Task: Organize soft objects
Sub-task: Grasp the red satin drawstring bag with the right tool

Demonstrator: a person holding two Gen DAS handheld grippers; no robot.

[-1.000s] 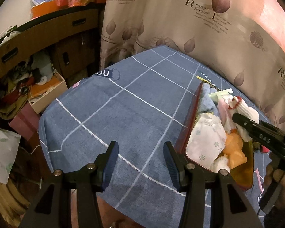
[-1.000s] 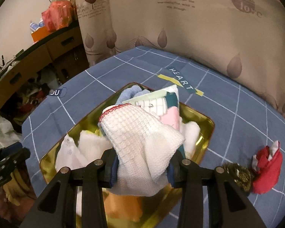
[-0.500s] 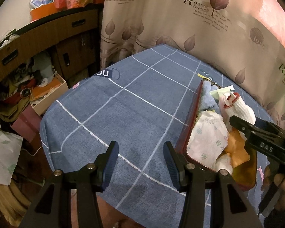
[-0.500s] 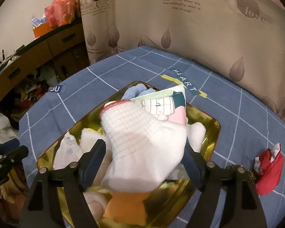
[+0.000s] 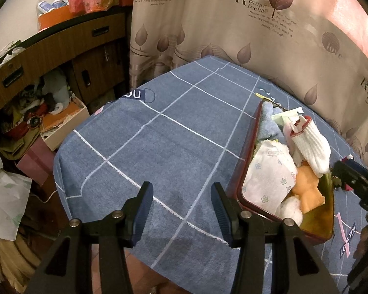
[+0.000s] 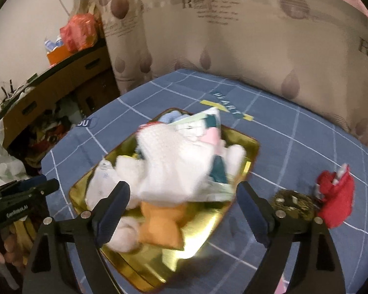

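White sock (image 6: 174, 161) loose in tray (image 6: 233, 210), right fingers (image 6: 251, 208) just parted (left apart, empty)

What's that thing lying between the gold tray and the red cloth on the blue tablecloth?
In the right wrist view, a dark, brownish round bundle lies on the tablecloth between the gold tray and the red cloth. The blur hides what it is.

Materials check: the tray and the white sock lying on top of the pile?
Tray: looks like metal, with a glossy gold inside that reflects light and a dark red outer rim; could be lacquered tin. White sock: soft ribbed knit, likely cotton, with a red-trimmed cuff.
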